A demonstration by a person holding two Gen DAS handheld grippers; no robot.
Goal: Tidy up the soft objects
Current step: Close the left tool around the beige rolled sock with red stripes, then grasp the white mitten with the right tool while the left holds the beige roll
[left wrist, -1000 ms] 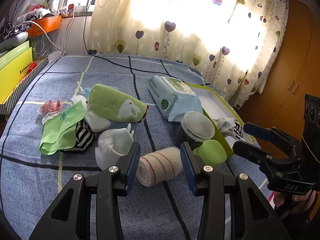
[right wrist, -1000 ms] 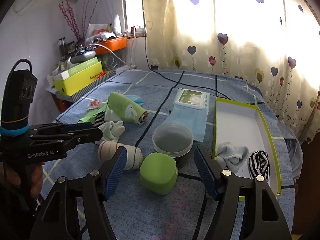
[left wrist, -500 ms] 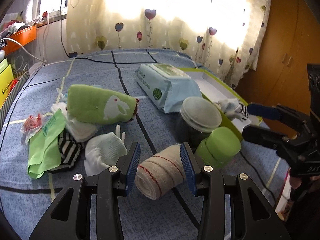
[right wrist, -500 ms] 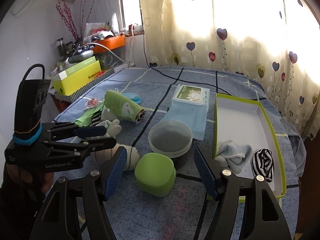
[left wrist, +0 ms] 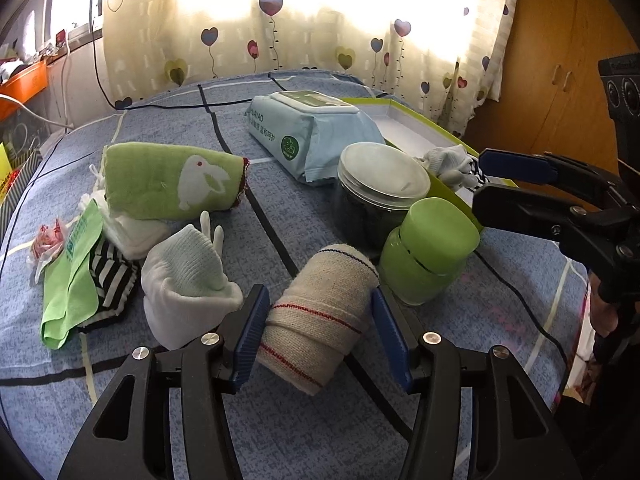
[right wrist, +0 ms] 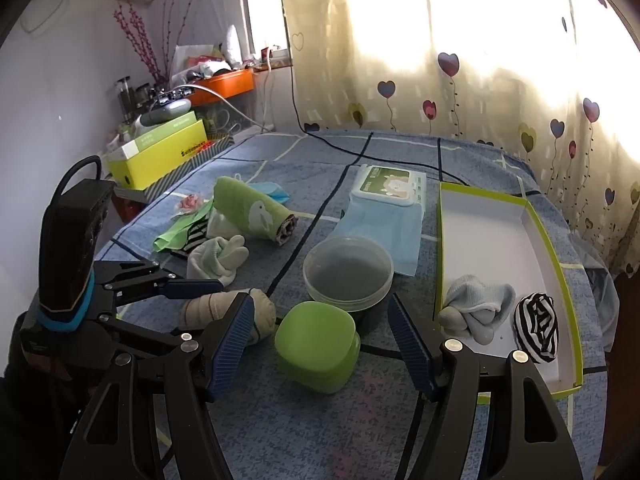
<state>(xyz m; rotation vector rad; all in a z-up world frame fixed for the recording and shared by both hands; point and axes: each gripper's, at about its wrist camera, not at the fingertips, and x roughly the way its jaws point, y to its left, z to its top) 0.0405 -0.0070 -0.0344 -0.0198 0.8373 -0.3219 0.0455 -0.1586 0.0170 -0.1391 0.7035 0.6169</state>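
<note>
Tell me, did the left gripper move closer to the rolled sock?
Yes. The left gripper came down around the rolled sock, nearer the green jar; its jaws just opened.

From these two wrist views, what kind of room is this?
Most likely a bedroom at home: the items lie on a blue checked bedspread, heart-print curtains cover a sunlit window, and a wooden wardrobe stands beside the bed.

Beyond the jaws, a cream curtain (right wrist: pixel 460 60) printed with heart balloons glows with daylight from the window behind it. Off to the jaws' left stands a white wall (right wrist: pixel 52 80), with an orange shelf (right wrist: pixel 224 82) crowded with clutter and a yellow box (right wrist: pixel 160 152) lower down. To the jaws' right, past the edge of the blue checked bedspread (left wrist: pixel 320 432), stands a brown wooden wardrobe (left wrist: pixel 560 92).
</note>
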